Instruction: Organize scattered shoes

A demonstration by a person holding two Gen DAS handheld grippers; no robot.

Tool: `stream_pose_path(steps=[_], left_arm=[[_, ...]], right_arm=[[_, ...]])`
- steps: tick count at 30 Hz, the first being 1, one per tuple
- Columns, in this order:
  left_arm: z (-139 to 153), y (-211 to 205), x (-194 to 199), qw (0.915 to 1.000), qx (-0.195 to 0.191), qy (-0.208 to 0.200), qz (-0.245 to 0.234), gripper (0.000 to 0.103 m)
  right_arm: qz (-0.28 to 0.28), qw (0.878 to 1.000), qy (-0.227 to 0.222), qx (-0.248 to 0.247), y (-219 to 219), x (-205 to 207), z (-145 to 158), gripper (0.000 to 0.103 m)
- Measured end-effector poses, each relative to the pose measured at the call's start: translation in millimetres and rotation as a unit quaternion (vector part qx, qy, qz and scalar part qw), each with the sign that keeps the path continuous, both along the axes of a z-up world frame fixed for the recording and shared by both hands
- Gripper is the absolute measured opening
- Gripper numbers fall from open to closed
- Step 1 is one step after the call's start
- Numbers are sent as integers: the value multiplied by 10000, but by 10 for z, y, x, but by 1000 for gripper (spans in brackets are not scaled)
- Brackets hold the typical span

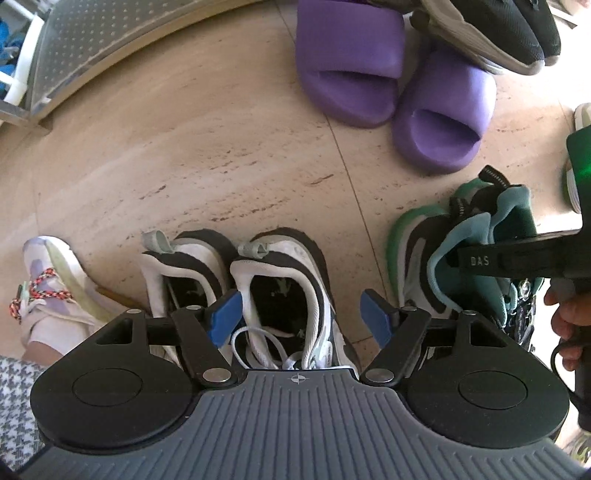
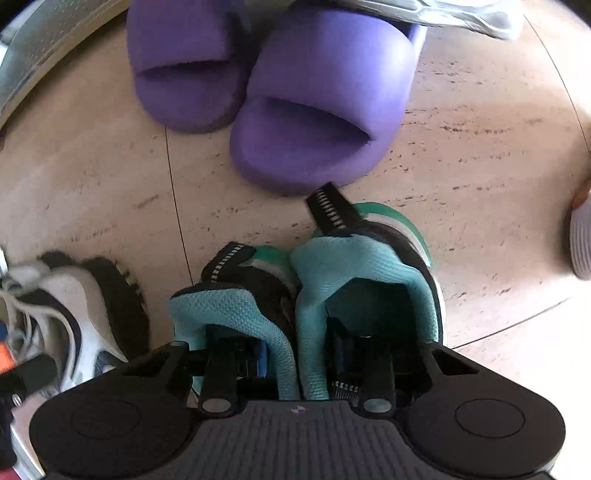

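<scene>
A pair of white and black sneakers stands side by side on the beige stone floor. My left gripper hangs open above them; its blue pads straddle the right sneaker and the right-hand pad stands clear of it. To the right stands a pair of teal and black sneakers. My right gripper has one finger inside each teal shoe and is shut on their two inner collars. The left wrist view shows a finger of that right gripper reaching into a teal sneaker.
Two purple slides lie beyond the sneakers, with black sneakers behind them. A perforated metal shelf sits at the far left. A person's foot in a lavender sneaker stands at the left, and a hand holds the right gripper.
</scene>
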State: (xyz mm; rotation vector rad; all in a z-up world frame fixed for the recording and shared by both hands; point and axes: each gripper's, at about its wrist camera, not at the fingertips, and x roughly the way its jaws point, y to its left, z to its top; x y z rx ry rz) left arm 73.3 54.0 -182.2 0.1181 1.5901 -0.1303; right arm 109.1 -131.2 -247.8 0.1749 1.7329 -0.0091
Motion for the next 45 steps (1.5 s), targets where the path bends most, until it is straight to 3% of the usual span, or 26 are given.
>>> stream_pose_path(steps=[2,5,7,9,12,13,15,17,21,24,26,27,29,30,32,33,36,42,45], left_arm=[[9,1,-7,10000,-10,-1,-5,76],[12,8,-22,10000,2,6,0,76],[21,14,-36,10000,48,8,-3,77],[57,8,-35,10000,90,-3,-35,80],[138,-24,-3,9999,67,-132,-13,83],[179,-38,16,9998,34,-210,10,83],[252,-60,45,9993,-28,-364,51,83],[435,-92,94,9964,-208,-804,182,82],[736,-130,165,9859,-584,-1521,388,78],[962,-204,343,9734,-715,-2109,535,70],[1107,-307,606,9608,-886,-2514,757,63],[1143,-366,731,9562,-987,-2626,833,54],[1175,-474,922,9516,-1107,-2734,861,42],[1170,-598,1085,9508,-1123,-2779,786,41],[1107,-826,1355,9523,-1076,-2785,629,44],[1071,-919,1463,9534,-1047,-2772,564,50],[918,-1175,1740,9579,-943,-2661,525,59],[555,-1439,2155,9671,-727,-2357,628,51],[473,-1554,2231,9706,-404,-2354,294,45]], right_arm=[[-396,9991,35,148,16,7,18,36],[-553,9981,-40,267,76,25,6,36],[-653,9977,-61,189,88,22,-21,43],[-249,9997,-55,50,155,39,-21,51],[702,9975,-45,-47,268,62,103,75],[1074,9942,-60,-3,285,70,249,80],[1444,9894,-81,148,223,99,565,80],[1559,9873,-144,282,141,151,800,80],[1878,9773,-805,563,-186,413,1624,81],[2204,9615,-1595,373,-491,706,2167,85],[2047,9592,-1931,262,-639,815,2224,86],[1913,9583,-2114,210,-727,873,2245,86],[1590,9565,-2442,111,-910,986,2275,85],[1188,9624,-2442,82,-1033,1024,2237,83],[553,9694,-2384,179,-1223,1084,2235,83],[343,9708,-2355,284,-1293,1107,2275,83],[329,9658,-2528,474,-1379,1159,2465,86],[64,9678,-2445,597,-1513,1239,2502,88],[-99,9698,-2310,776,-1541,1269,2473,88]])
